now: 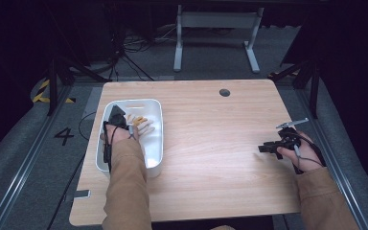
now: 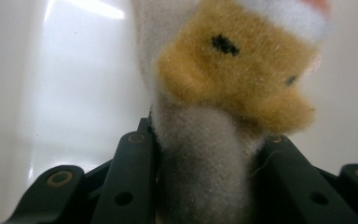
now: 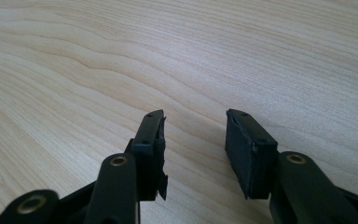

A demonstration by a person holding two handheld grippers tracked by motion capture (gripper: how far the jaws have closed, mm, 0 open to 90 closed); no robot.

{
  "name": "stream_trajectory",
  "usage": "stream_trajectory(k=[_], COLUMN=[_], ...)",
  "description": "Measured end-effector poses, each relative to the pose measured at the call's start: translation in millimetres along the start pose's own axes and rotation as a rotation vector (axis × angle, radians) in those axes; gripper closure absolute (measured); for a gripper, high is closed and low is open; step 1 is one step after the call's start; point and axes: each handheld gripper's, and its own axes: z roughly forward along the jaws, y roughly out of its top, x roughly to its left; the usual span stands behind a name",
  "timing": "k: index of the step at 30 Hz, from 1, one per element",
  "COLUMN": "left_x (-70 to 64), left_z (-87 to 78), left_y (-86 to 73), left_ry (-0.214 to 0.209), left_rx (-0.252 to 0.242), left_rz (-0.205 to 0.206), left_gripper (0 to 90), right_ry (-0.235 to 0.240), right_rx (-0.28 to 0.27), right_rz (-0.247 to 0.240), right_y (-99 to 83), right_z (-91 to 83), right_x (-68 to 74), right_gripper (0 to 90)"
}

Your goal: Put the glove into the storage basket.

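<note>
A plush toy (image 1: 141, 123), white with a yellow-orange patch, lies inside a white plastic bin (image 1: 155, 158) at the table's left. My left gripper (image 1: 120, 117) reaches into the bin, its jaws closed on the toy's white body (image 2: 200, 158); the yellow patch with black marks (image 2: 233, 74) sits just above the jaws. At the table's right edge my right gripper (image 1: 268, 147) hovers low over bare wood, pointing left. Its jaws stand apart (image 3: 193, 140) with nothing between them.
The wooden table (image 1: 211, 139) has a round dark grommet hole (image 1: 224, 92) near its far edge. A white desk frame (image 1: 215, 33) and cables lie on the floor beyond. Dark stands flank the table on both sides.
</note>
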Motion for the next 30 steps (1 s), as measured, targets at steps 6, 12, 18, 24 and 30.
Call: stream_trajectory(k=[6,12,18,24,30], left_x=[-1.0,0.2,3.4,0.9,-8.8], left_z=[5.7,7.9,9.8,15.6,17.1], left_y=[-0.8,-0.5,-0.6,-1.2,-0.4], left_ry=[0.006,0.019,0.044,0.074,0.112], left_rx=[0.01,0.02,0.021,0.034,0.05], left_rz=[-0.006,-0.01,0.006,0.05,0.074], left_gripper=[70.0,69.2,68.2,57.1,22.8], right_ry=[0.003,0.004,0.01,0.011,0.007], right_rx=[0.0,0.006,0.007,0.003,0.001], right_rz=[0.003,0.005,0.01,0.01,0.013], right_y=[-0.5,-0.9,-1.4,-1.4,-1.9], right_z=[-0.4,1.4,2.1,1.5,3.0], right_x=[-0.7,-1.1,-1.4,-1.7,-3.3], right_gripper=[57.9,57.9,57.9,57.3,56.1])
